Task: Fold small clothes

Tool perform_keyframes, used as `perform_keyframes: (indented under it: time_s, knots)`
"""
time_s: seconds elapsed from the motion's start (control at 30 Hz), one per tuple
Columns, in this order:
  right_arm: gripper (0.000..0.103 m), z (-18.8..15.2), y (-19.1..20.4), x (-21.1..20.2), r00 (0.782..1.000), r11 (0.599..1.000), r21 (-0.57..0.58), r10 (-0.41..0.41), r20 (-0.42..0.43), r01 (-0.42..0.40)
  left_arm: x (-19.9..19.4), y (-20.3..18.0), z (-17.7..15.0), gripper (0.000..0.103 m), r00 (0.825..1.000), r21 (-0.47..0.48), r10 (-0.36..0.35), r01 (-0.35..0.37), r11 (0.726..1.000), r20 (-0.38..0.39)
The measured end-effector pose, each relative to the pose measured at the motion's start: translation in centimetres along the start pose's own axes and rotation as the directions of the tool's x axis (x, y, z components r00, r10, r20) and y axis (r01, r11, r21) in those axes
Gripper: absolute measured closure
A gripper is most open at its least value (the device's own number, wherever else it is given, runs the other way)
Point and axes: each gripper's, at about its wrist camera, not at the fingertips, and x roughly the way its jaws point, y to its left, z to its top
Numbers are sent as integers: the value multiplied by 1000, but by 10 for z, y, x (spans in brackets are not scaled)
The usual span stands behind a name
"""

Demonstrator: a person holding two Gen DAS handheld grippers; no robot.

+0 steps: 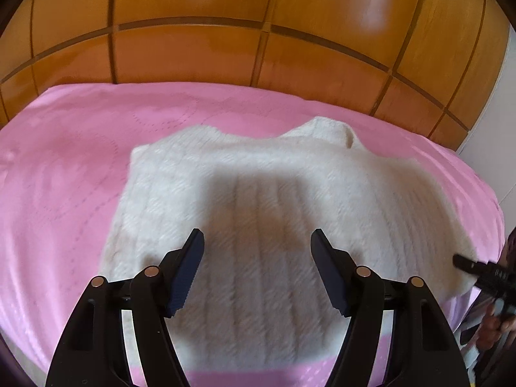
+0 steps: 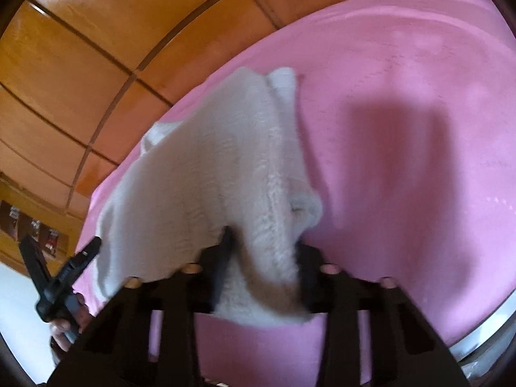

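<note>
Sweater: cream, fuzzy, ribbed knit, lying on a pink bedspread. Right hand-held gripper is pinching its bunched edge; left hand-held gripper is hovering spread above its middle.

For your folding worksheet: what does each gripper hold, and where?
Right gripper: the white sweater, pinched at its near edge. Left gripper: nothing, jaws open above it.

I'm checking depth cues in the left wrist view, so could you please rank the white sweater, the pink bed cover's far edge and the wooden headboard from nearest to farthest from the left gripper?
From the left gripper:
1. White sweater, directly beneath and ahead of the open fingers.
2. Pink bed cover's far edge, beyond the sweater's collar.
3. Wooden headboard, upright behind the bed.
</note>
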Motion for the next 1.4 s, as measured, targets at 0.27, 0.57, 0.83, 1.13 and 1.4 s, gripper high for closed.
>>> perform_keyframes:
  time_s: [0.27, 0.57, 0.83, 1.13, 1.4]
  knots:
    - [88, 15, 101, -26, 988, 972, -192, 149, 45, -137, -7, 42, -4, 41, 998, -76, -59, 56, 996, -36]
    - [91, -13, 245, 39, 943, 851, -406, 301, -140, -332, -31, 100, 9, 42, 936, -284, -351, 346, 894, 34]
    - [91, -69, 269, 110, 951, 815, -503, 182, -249, -287, -24, 118, 8, 33, 847, -384, -525, 514, 767, 84]
    - [55, -67, 260, 86, 926, 769, -521, 263, -271, -371, 28, 79, 26, 31, 787, -475, -616, 550, 687, 21]
    - [52, -33, 193, 53, 981, 858, -476, 170, -89, -192, 50, 46, 46, 46, 798, -429, -599, 521, 738, -63]
